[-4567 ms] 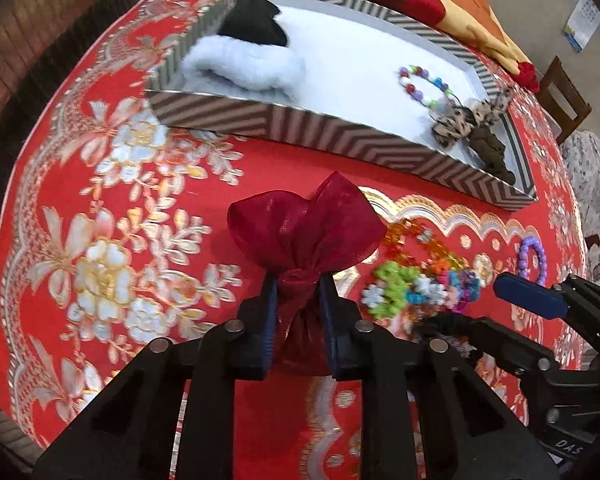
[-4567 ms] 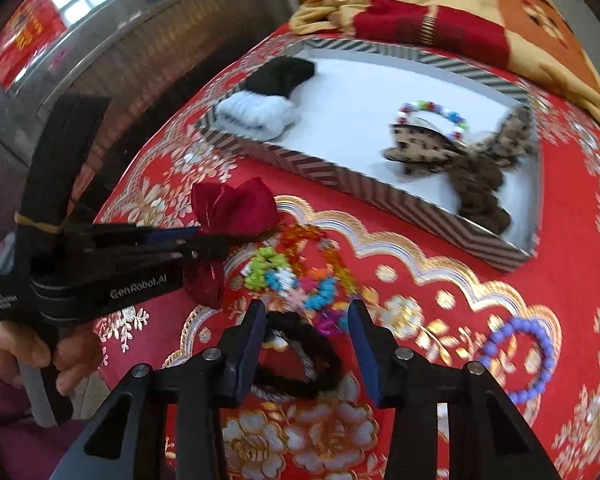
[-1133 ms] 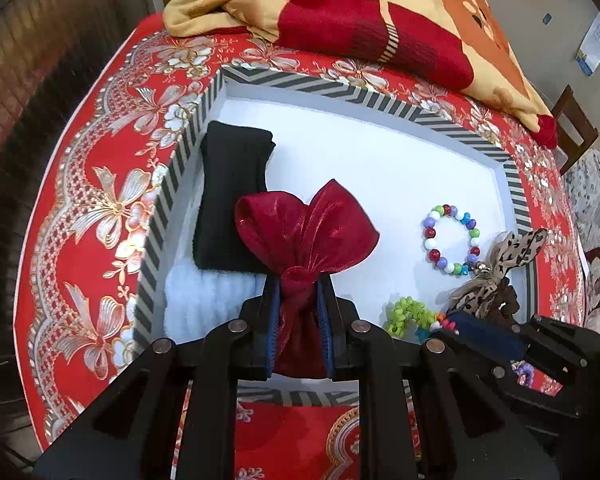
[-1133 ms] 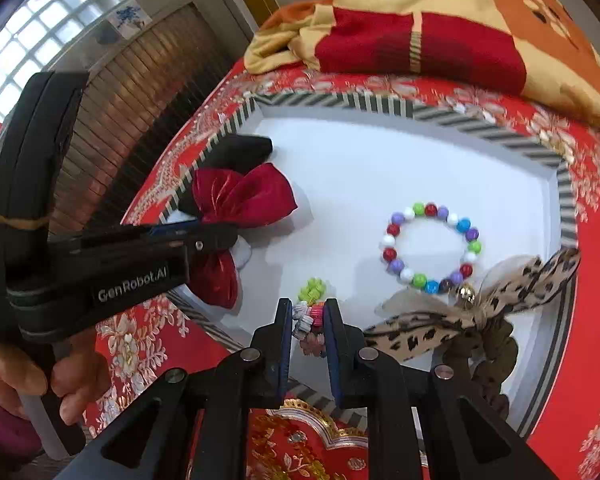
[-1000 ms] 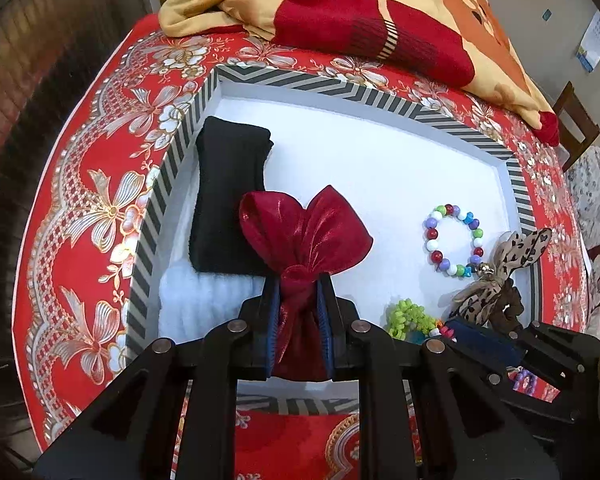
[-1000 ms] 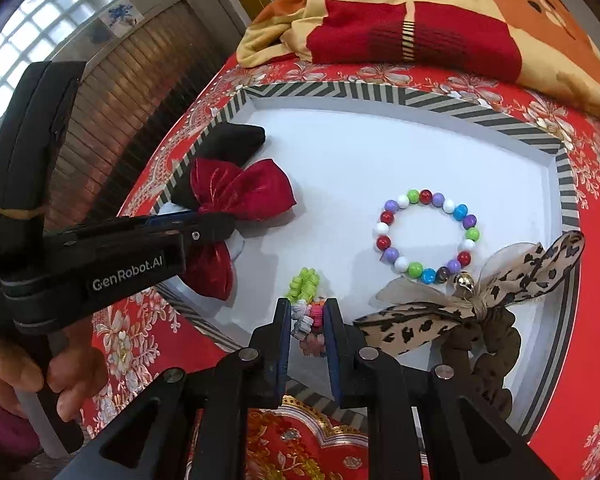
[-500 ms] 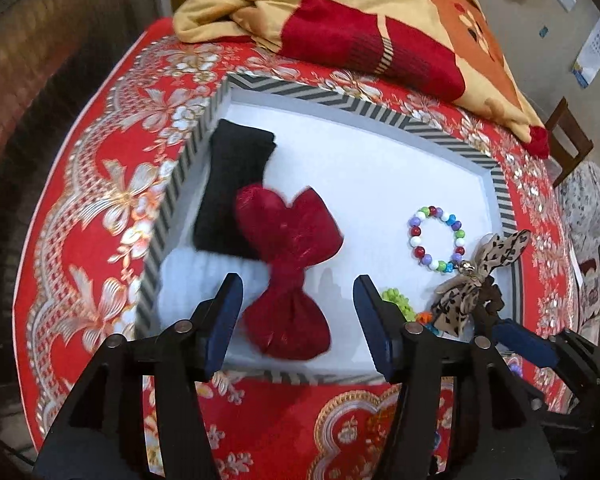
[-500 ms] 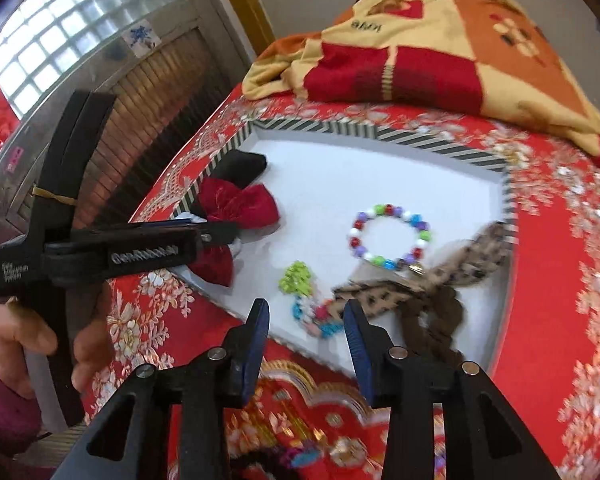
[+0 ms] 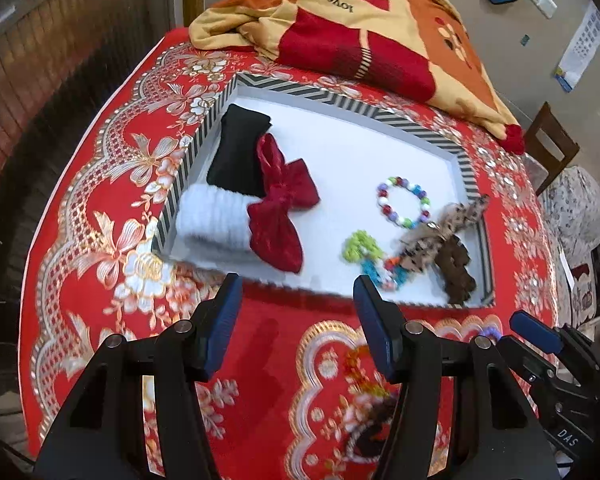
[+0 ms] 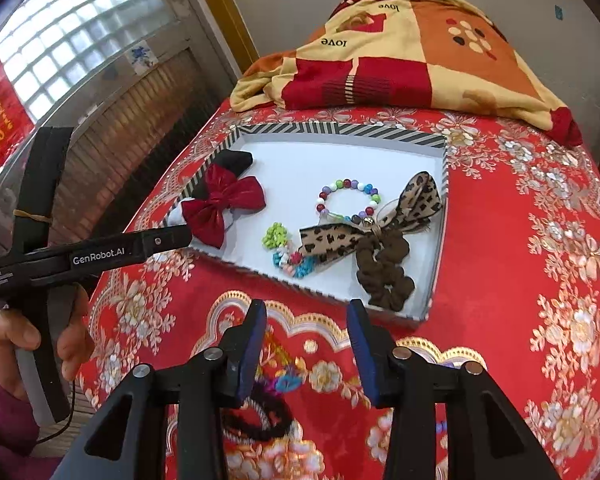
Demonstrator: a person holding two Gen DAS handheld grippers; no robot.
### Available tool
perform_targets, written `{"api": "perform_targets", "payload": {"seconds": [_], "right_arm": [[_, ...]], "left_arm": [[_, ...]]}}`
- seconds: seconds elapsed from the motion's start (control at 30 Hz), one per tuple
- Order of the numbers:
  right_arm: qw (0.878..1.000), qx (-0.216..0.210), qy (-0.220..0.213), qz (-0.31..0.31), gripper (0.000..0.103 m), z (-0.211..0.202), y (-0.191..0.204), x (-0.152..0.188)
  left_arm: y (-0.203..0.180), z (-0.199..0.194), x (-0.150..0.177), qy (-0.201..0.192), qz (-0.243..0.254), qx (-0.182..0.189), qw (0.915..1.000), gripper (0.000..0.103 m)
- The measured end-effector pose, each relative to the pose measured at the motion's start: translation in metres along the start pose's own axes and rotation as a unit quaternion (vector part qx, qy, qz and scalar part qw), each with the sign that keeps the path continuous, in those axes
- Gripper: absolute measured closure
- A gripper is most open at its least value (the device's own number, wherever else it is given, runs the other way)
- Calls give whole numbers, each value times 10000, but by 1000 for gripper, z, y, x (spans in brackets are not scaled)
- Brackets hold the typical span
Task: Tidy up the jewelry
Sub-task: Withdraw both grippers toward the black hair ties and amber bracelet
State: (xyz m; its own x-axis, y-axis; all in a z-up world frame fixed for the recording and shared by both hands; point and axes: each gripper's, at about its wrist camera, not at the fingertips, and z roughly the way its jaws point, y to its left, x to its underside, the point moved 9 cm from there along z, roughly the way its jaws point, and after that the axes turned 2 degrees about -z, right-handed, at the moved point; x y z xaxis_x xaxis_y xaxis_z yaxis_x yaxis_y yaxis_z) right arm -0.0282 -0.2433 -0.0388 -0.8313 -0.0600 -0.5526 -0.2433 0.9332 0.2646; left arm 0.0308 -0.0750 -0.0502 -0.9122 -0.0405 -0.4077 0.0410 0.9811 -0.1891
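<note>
A striped tray holds a red bow, black and white hair bands, a round bead bracelet, a green and blue bead bracelet and a leopard bow scrunchie. My left gripper is open and empty, in front of the tray. My right gripper is open and empty, above a black hair tie and orange beads on the cloth.
A red floral tablecloth covers the round table. A folded blanket lies behind the tray. A purple bead bracelet lies at the right. A chair stands beyond the table.
Both grippers opened and let go: the red bow and the green and blue bracelet now lie in the tray. Both grippers then drew back over the tray's near edge.
</note>
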Motion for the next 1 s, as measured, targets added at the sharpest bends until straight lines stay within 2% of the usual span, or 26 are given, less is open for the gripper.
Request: {"api": "perform_targets", "payload": {"seconds": [0.17, 0.73, 1.0], "right_arm": [[10000, 34, -47, -41, 62, -17, 1, 15], [9994, 326, -57, 40, 62, -51, -23, 69], [9991, 373, 83, 169, 62, -52, -40, 92]], "left_arm": [[-10, -19, 17, -183, 117, -59, 9997, 45], [-27, -52, 75, -360, 326, -136, 9987, 45], [-32, -48, 100, -189, 389, 32, 9991, 45]]}}
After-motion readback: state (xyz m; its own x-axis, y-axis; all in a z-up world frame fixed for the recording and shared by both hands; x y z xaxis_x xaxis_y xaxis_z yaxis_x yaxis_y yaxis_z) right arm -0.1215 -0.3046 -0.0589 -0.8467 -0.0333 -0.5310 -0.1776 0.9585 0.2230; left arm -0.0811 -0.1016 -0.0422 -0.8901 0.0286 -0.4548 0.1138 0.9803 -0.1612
